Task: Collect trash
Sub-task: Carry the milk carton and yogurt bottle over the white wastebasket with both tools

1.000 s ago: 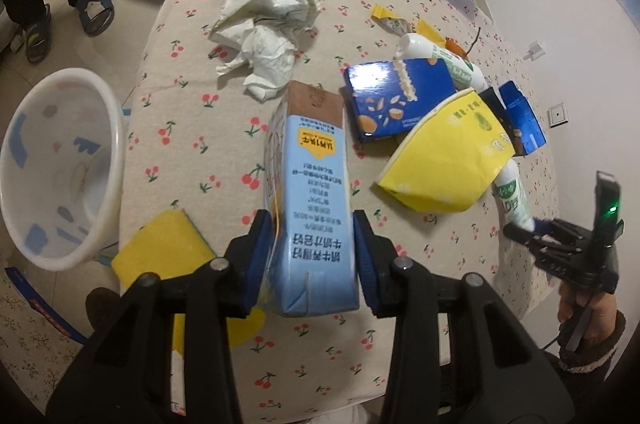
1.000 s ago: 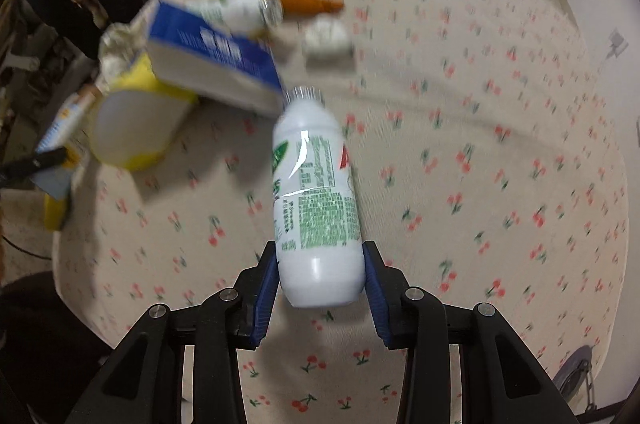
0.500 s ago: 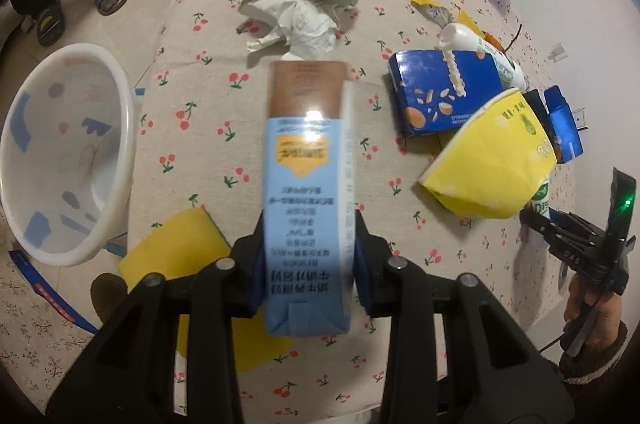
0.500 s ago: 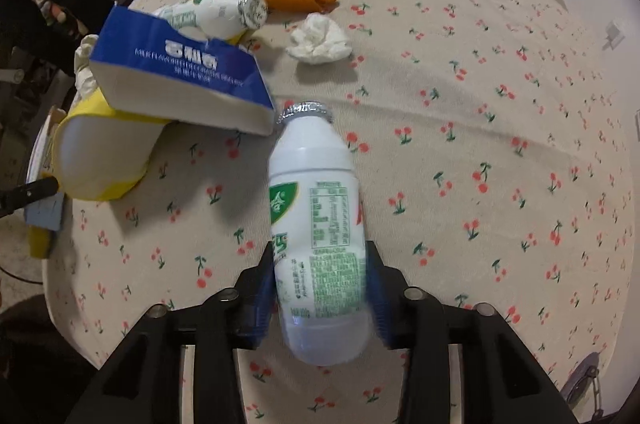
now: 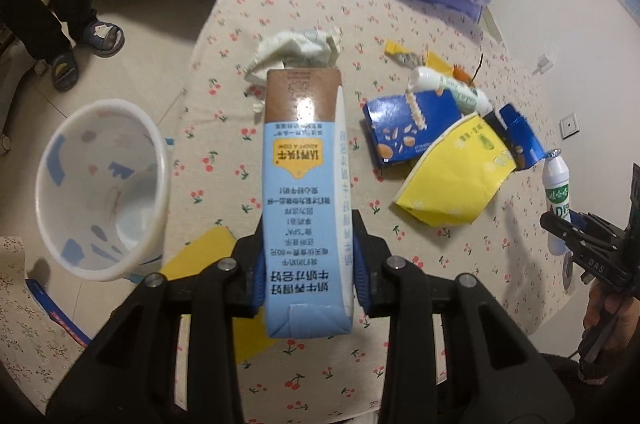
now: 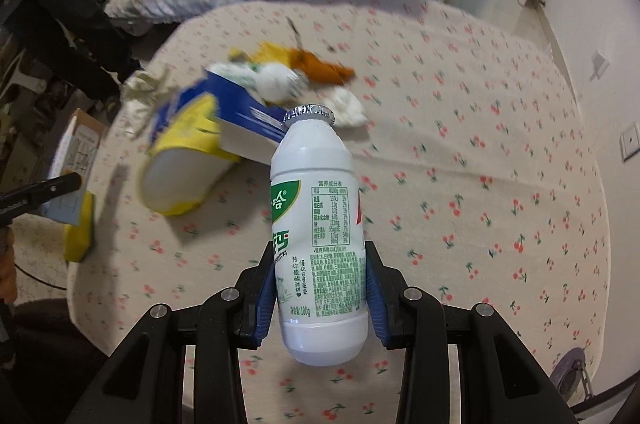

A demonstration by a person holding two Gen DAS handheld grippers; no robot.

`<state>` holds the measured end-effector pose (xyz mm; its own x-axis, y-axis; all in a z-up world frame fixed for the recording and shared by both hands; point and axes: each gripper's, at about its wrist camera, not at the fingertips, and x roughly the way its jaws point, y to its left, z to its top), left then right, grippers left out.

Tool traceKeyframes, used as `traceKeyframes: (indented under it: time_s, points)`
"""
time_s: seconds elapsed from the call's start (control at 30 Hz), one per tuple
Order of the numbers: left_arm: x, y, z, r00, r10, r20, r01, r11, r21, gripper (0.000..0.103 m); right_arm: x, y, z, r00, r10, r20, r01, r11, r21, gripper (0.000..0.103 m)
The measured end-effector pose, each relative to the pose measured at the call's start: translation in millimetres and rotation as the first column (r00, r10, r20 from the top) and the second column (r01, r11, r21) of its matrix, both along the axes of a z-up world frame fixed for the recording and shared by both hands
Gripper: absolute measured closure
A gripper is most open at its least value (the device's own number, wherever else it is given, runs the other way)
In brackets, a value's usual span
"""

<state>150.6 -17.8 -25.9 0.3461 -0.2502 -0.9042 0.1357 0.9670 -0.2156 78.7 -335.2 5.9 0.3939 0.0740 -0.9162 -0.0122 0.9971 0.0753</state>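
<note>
My left gripper (image 5: 308,272) clamped on blue milk carton (image 5: 306,192), held above cherry-print table (image 5: 224,96); yellow badge reads "ADOPT A COW", print upside down to me. My right gripper (image 6: 320,298) clamped on white bottle (image 6: 318,224), foil cap away from me, green label, "100g" legible. White bin (image 5: 100,192) beside table's left edge. Blue box (image 5: 412,124) and yellow bowl (image 5: 452,180) on table, right of carton.
</note>
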Motion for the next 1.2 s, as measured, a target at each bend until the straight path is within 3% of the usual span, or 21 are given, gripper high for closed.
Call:
traceKeyframes:
  time_s: [0.23, 0.47, 0.87, 1.2]
  points:
    - [-6, 27, 18, 0.995, 0.056, 0.077, -0.056, 0.998, 0.002, 0.066, 2, 41, 29, 0.992, 0.085, 0.092, -0.085, 0.996, -0.009, 0.063]
    - [-9, 71, 24, 0.984, 0.136, 0.115, -0.139, 0.990, 0.016, 0.066, 12, 95, 37, 0.975, 0.184, 0.120, -0.183, 0.983, -0.023, 0.063]
    - [-15, 155, 4, 0.957, 0.273, 0.095, -0.279, 0.958, 0.061, 0.066, 48, 198, 25, 0.945, 0.310, 0.108, -0.307, 0.951, -0.038, 0.063]
    - [-7, 187, -16, 0.946, 0.308, 0.100, -0.318, 0.943, 0.102, 0.066, 67, 270, 11, 0.911, 0.397, 0.107, -0.391, 0.917, -0.076, 0.063]
